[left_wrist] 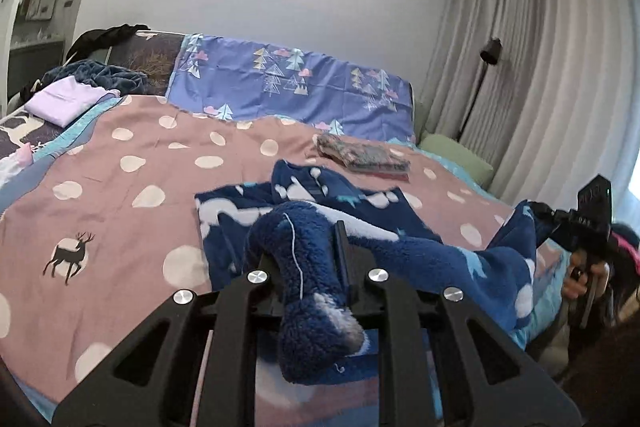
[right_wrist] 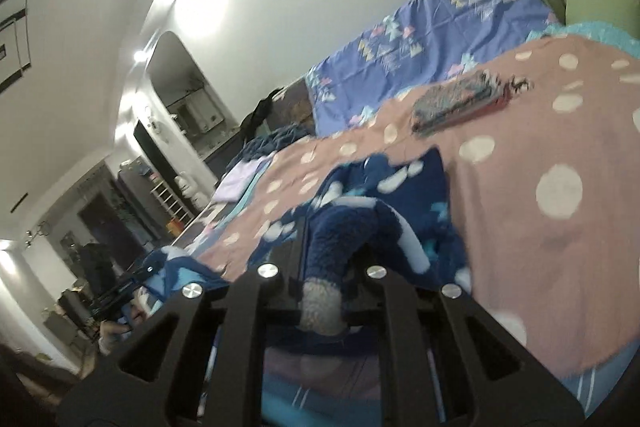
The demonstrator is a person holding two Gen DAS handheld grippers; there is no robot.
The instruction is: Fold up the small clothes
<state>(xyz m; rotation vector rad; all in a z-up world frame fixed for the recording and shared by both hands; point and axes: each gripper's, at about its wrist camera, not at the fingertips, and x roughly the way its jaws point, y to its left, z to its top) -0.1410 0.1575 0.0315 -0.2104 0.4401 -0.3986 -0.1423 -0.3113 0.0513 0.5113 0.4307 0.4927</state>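
Both tongs tight on fleece garment

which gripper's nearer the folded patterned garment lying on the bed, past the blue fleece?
Right, though only as a rough judgement. Right gripper grips the blue fleece on the side where the folded garment lies; left gripper holds the fleece's other end, further across.
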